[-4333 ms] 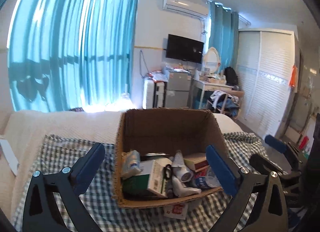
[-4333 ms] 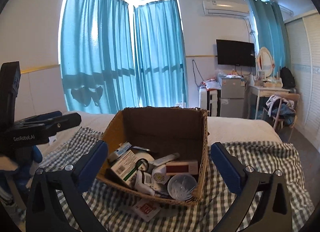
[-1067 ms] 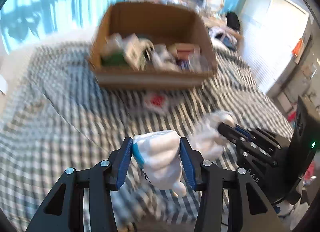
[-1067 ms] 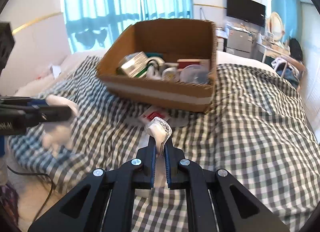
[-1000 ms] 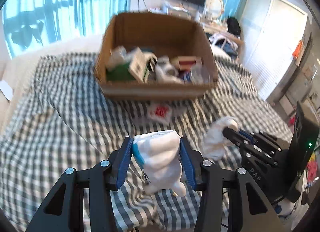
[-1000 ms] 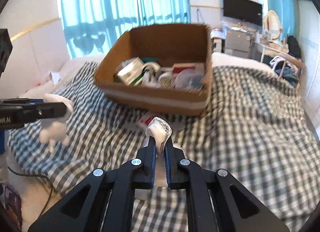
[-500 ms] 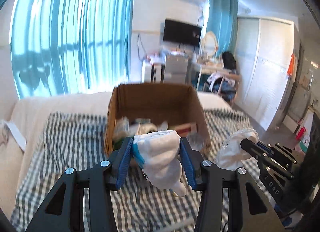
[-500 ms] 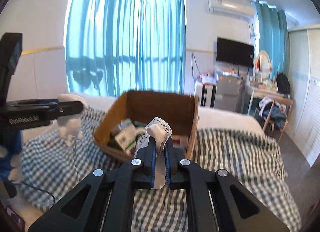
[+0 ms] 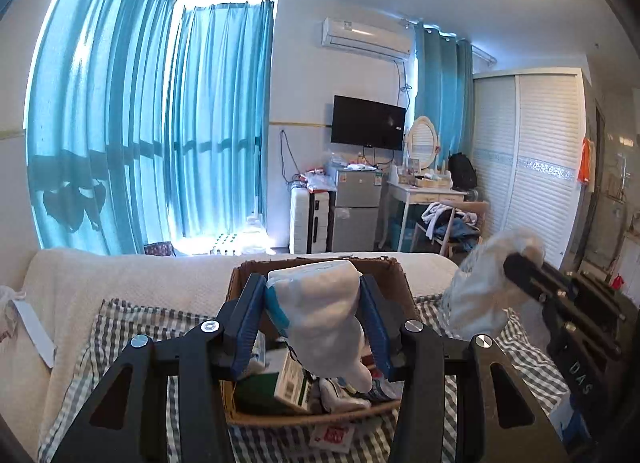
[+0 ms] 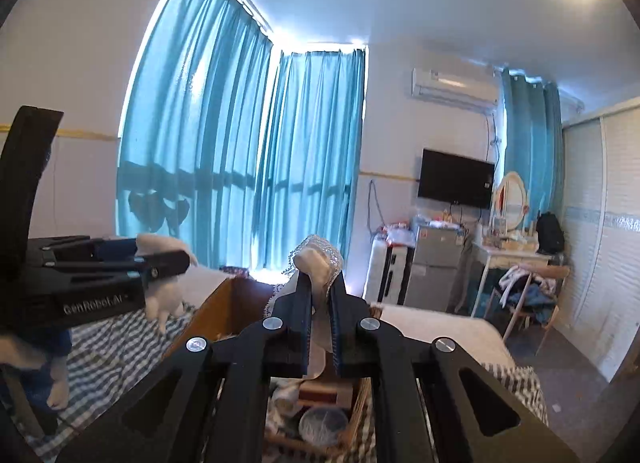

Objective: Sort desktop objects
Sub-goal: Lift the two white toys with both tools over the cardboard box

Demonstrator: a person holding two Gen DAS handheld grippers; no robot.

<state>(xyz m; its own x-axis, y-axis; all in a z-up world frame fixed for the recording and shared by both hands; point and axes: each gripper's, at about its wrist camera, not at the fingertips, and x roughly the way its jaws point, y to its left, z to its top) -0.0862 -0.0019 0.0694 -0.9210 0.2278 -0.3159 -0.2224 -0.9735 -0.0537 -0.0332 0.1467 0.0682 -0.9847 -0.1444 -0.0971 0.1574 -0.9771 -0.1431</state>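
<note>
Left gripper [image 9: 314, 313]: blue pads are closed on a soft white bundle with a teal edge [image 9: 320, 319], held clear of the bedding, its lower end hanging over the open brown cardboard box [image 9: 394, 275]. Right gripper [image 10: 320, 303]: jaws nearly together, a thin white lace-trimmed cloth item [image 10: 318, 263] is pinched between them, its top curling above the tips.

The box is seen just beyond both grippers, on a grey-and-white checked cloth [image 9: 104, 327] spread over a cream bed [image 9: 80, 275]. Small cartons, tubes and a round clear lid are packed inside; much of it is hidden by the jaws and the held items. A red-and-white sachet [image 9: 330, 433] lies on the cloth against the box's near wall.

Both grippers are held roughly level, side by side, above the box's near edge. Teal curtains [image 9: 160, 123] and a wall television [image 9: 368, 128] are noted behind.
</note>
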